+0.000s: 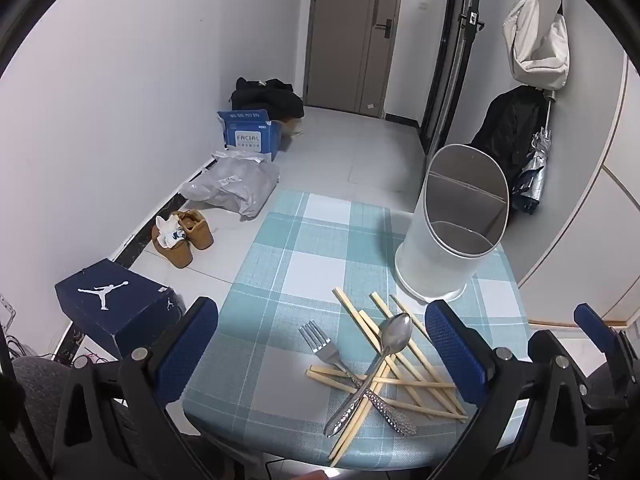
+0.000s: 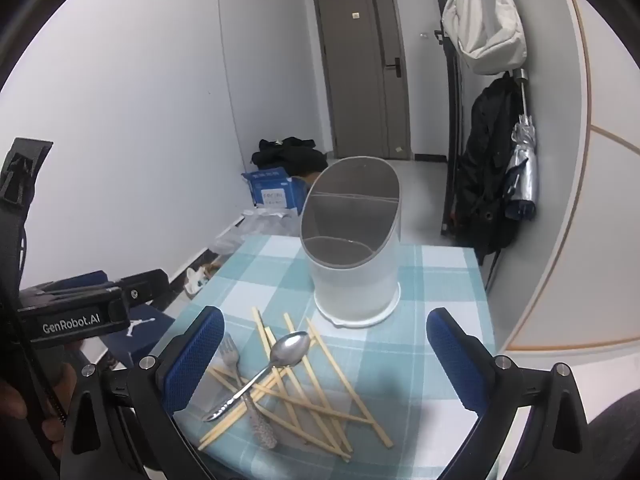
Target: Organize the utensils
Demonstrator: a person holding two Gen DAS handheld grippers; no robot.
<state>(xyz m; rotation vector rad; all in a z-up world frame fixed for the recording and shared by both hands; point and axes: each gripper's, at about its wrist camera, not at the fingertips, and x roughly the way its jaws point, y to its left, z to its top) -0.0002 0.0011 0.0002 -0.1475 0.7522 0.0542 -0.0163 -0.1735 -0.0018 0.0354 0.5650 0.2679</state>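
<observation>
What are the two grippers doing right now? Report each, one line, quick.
Left gripper: open, holding nothing, above the utensil pile.
Right gripper: open, holding nothing, above the chopsticks and spoon.

Before me: white walls (image 1: 120, 100), pale tiled floor (image 1: 360, 148). Grey-brown door (image 1: 348, 36) at far end, lever handle. Small table under blue-white checked cloth (image 1: 288, 264). Along left wall on floor: navy shoebox (image 1: 116, 304), tan shoes (image 1: 184, 236), grey plastic bag (image 1: 236, 188), blue carton (image 1: 250, 134), black bag (image 1: 266, 96). On my right: white bag (image 2: 484, 24) hanging, black coat (image 2: 484, 168), folded umbrella (image 2: 522, 160). Cool, even light.
</observation>
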